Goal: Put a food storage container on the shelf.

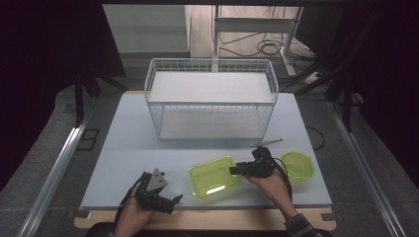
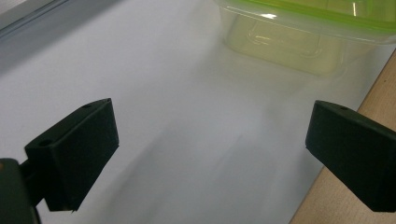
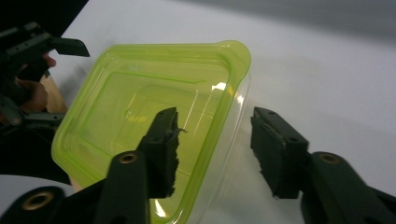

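Straddling the green container's near rim, right gripper jaws unclenched, one inside, one outside; left gripper released, farther off.

Two black jaws of the left gripper stand wide apart above a pale table top, with nothing between them. At the upper right sits a clear plastic container with a lime-green rim, resting on the table beyond the jaws. A strip of wooden edge runs along the right side, and a grey band crosses the top left corner.
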`<state>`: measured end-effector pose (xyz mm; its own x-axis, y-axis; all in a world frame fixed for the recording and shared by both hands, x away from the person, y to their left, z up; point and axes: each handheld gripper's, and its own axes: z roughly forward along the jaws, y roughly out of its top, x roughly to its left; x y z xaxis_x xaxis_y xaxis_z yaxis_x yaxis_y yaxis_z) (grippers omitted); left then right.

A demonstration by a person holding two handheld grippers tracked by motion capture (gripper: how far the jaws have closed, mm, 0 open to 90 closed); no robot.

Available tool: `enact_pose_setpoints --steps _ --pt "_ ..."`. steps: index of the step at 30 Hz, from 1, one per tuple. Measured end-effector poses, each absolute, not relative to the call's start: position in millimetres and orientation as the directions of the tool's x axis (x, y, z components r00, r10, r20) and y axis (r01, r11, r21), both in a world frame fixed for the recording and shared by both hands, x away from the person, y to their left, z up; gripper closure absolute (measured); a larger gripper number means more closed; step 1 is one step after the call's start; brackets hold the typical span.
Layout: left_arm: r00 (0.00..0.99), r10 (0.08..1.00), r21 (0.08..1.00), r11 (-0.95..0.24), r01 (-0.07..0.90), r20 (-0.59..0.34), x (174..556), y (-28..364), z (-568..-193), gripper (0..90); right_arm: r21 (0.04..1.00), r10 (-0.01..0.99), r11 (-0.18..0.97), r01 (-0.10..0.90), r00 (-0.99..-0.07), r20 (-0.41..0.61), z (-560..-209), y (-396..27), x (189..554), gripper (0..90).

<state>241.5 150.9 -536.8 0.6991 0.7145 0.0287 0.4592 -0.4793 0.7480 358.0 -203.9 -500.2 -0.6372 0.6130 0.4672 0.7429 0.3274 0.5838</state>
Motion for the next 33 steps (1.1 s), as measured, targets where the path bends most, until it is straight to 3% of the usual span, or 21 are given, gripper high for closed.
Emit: enact_pose_setpoints --steps 6,11,33 --pt "0.702 0.712 0.747 -0.482 0.457 0.03 241 150 -537 2.5 0.493 0.584 0.273 0.826 -0.55 0.597 -506 -208 368 70.1" --pt "0.704 0.71 0.746 -0.487 0.455 0.034 241 150 -537 2.5 0.438 0.543 0.24 0.866 -0.494 0.679 -510 -213 371 78.2" --pt "0.701 0.712 0.744 -0.488 0.457 0.037 242 151 -538 2.5 0.486 0.501 0.126 0.865 -0.478 0.721 -486 -224 372 79.8"
